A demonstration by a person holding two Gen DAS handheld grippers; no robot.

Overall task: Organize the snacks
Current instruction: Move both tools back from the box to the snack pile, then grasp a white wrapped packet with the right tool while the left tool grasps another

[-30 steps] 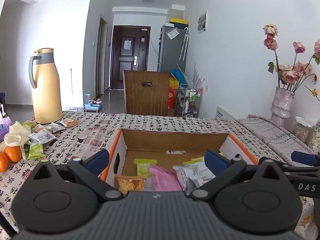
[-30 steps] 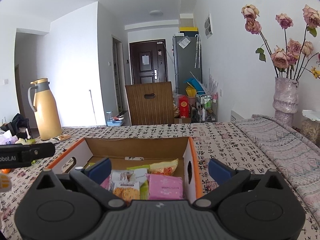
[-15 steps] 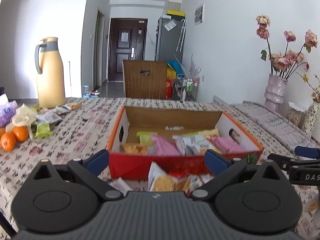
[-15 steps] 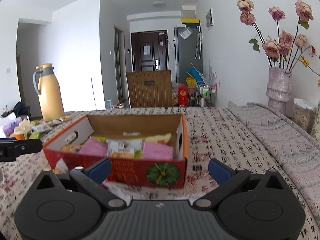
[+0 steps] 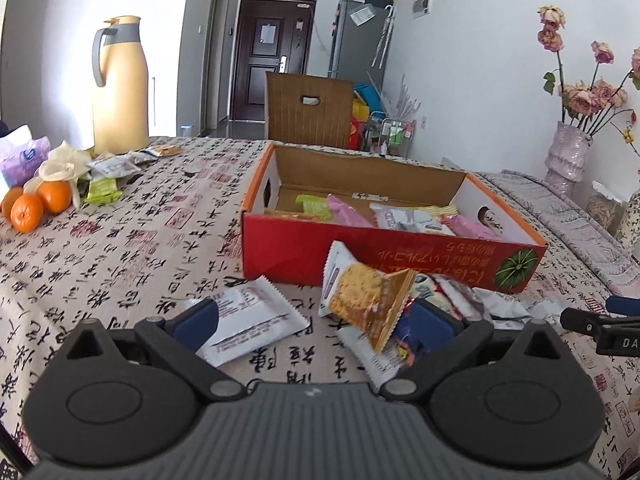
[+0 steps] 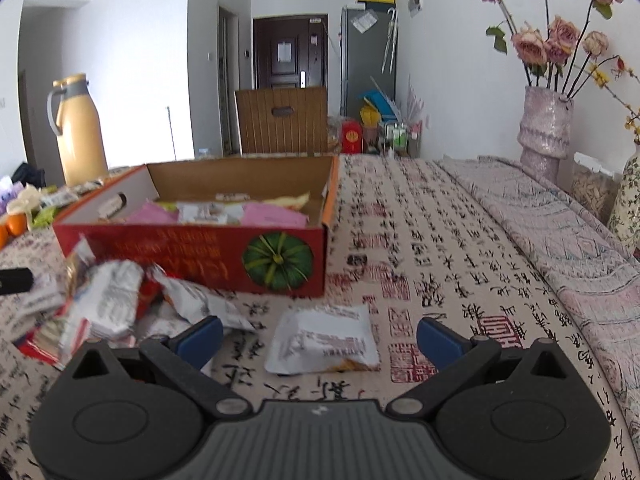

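Calligraphy-print cloth (image 5: 132, 248) bears crinkly foil packets (image 6: 324, 338); cardboard box (image 5: 384, 256) behind; both grippers (image 5: 316, 320) (image 6: 320, 336) spread, empty.

Our left gripper (image 5: 314, 320) and right gripper (image 6: 318, 334) look the same: dark grey ribbed body, two round black discs, black linkage arms with silver screws, blue finger pads (image 5: 197, 319). Beside the cardboard box (image 5: 400, 258), our right one's arm shows white "DA" lettering.
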